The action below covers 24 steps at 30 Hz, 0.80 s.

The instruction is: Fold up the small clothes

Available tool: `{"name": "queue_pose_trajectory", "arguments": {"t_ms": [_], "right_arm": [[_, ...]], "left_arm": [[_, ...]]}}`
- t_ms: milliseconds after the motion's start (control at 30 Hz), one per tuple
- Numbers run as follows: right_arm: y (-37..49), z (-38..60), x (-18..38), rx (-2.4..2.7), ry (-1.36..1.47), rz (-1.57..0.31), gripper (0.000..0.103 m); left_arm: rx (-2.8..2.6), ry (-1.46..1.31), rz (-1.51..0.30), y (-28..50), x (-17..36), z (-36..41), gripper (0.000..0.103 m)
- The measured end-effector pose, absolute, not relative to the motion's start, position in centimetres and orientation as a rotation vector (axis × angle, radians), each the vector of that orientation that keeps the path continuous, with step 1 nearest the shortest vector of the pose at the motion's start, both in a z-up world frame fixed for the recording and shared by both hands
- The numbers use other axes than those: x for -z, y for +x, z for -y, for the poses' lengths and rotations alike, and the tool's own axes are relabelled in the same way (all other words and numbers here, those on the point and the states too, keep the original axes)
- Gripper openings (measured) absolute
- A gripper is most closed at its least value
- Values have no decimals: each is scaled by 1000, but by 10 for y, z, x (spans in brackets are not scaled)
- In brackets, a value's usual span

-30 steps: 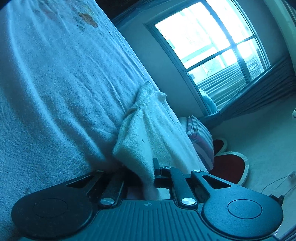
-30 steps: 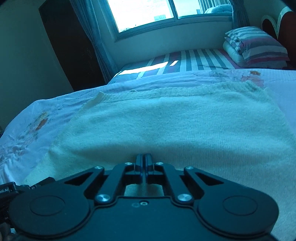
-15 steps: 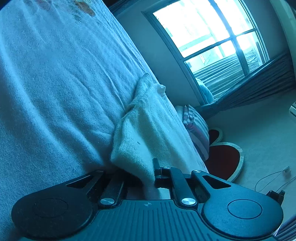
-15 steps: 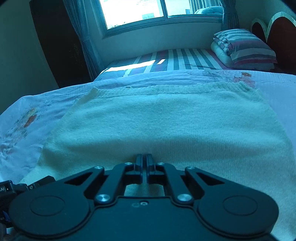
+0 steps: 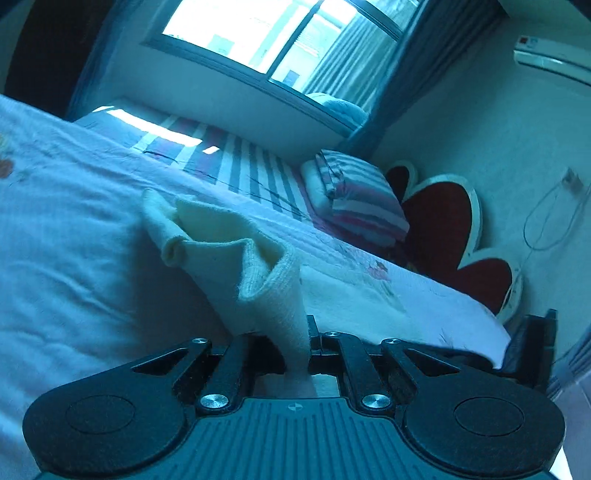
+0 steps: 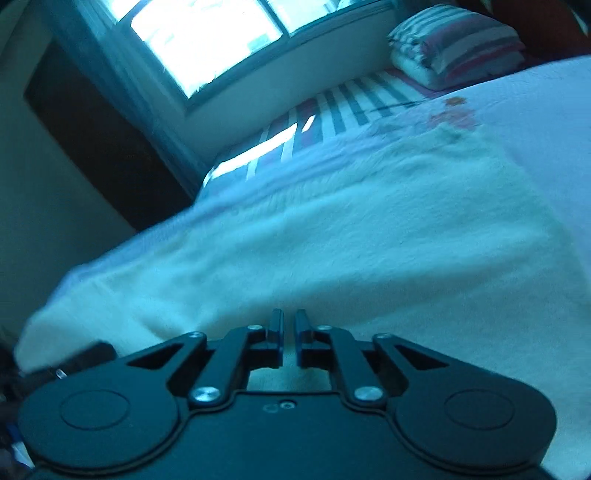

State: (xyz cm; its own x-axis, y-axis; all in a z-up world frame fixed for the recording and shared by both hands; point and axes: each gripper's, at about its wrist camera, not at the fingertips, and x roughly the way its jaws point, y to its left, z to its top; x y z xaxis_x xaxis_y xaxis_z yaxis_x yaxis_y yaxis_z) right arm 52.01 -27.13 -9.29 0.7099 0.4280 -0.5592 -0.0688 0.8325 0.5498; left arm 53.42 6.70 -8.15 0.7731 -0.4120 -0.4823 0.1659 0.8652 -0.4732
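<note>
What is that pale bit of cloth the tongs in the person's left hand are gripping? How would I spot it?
Start at the bed under the window. In front of the striped pillow, a cream knitted garment rises off the bedcover in a rumpled peak, pinched in the left tongs. It is the only fuzzy, unpatterned cloth there.

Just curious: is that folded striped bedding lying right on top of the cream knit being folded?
No, the striped bedding sits far off by the headboard, apart from the cream knit.

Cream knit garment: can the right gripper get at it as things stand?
Probably yes. The right gripper, just opening with nothing between the fingers, sits right over the cream knit garment on the bed, path clear.
</note>
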Motion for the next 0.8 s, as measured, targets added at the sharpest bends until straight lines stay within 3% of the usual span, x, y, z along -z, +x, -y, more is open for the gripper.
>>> {"name": "queue_pose_trajectory", "arguments": {"t_ms": [267, 500, 567, 600, 633, 800], "right_arm": [[464, 404, 86, -200, 641, -697, 14], [422, 486, 106, -87, 712, -711, 16], [417, 498, 112, -90, 728, -732, 20], [415, 501, 113, -105, 742, -736, 22], [413, 502, 113, -128, 758, -734, 27], [419, 477, 105, -271, 769, -755, 32]], "left_arm": [[467, -126, -642, 541, 41, 43, 6], [608, 22, -816, 536, 78, 143, 7], [630, 15, -846, 523, 82, 159, 27], [656, -3, -835, 515, 75, 158, 63], [680, -39, -815, 507, 68, 155, 84], [588, -261, -727, 489, 49, 80, 84]]}}
